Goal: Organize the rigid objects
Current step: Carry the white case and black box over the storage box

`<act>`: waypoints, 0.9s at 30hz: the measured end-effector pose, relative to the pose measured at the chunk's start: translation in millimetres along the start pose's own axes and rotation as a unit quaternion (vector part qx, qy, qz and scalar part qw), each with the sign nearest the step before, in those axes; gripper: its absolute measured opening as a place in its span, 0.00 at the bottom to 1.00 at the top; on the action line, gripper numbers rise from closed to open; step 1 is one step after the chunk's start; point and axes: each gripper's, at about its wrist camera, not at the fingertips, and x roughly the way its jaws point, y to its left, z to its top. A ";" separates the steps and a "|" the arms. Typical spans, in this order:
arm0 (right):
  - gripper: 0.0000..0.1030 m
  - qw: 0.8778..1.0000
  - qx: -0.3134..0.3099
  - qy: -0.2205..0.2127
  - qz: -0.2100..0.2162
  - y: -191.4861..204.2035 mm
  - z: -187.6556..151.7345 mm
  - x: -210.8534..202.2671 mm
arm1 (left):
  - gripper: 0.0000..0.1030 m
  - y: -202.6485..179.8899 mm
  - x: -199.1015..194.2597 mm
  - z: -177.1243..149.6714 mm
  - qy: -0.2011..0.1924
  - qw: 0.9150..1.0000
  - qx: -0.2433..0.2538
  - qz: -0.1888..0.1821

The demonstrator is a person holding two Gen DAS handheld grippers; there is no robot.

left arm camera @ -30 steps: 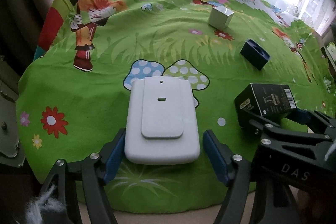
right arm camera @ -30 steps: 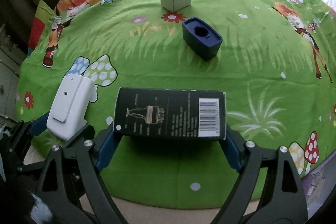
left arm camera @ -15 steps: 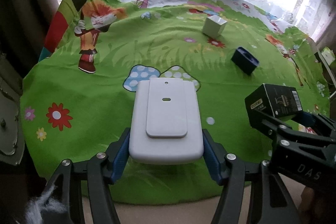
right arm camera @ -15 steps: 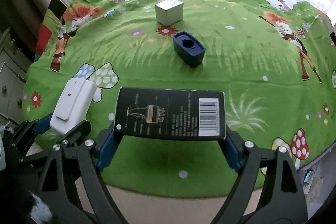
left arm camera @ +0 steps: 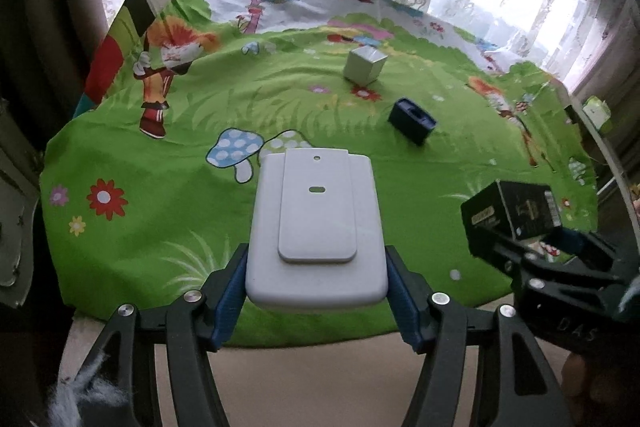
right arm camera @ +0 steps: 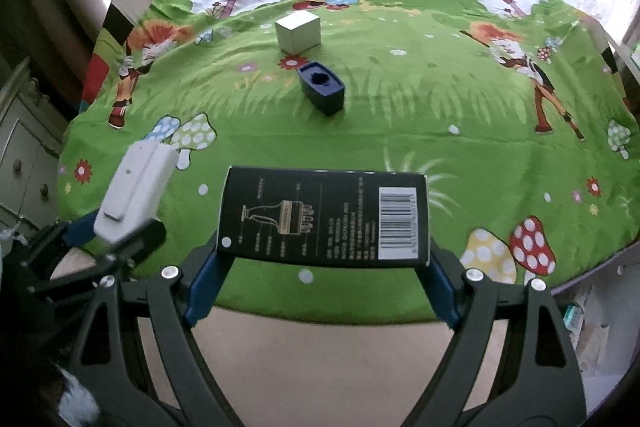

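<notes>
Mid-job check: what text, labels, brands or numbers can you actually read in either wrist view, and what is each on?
"DAS": on the right gripper body, left wrist view.
Black box: barcode, vase drawing and small print, unreadable.
Its end label: blurred.
White case: none.

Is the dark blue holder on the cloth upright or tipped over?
Upright. The dark blue holder sits flat on the green cloth with its round opening facing up, apart from the white cube box.
</notes>
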 end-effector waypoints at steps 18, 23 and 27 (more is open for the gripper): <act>0.84 0.999 0.036 -0.028 -0.014 -55.0 -35.2 -46.0 | 0.62 -57.6 -21.8 -19.6 -0.002 0.998 0.046 -0.042; 0.84 0.998 0.049 -0.035 -0.018 -72.9 -44.7 -58.6 | 0.62 -76.9 -26.3 -24.8 0.001 0.997 0.061 -0.054; 0.84 0.997 0.058 -0.041 -0.020 -87.2 -53.9 -68.2 | 0.62 -95.0 -28.2 -29.9 0.009 0.995 0.071 -0.074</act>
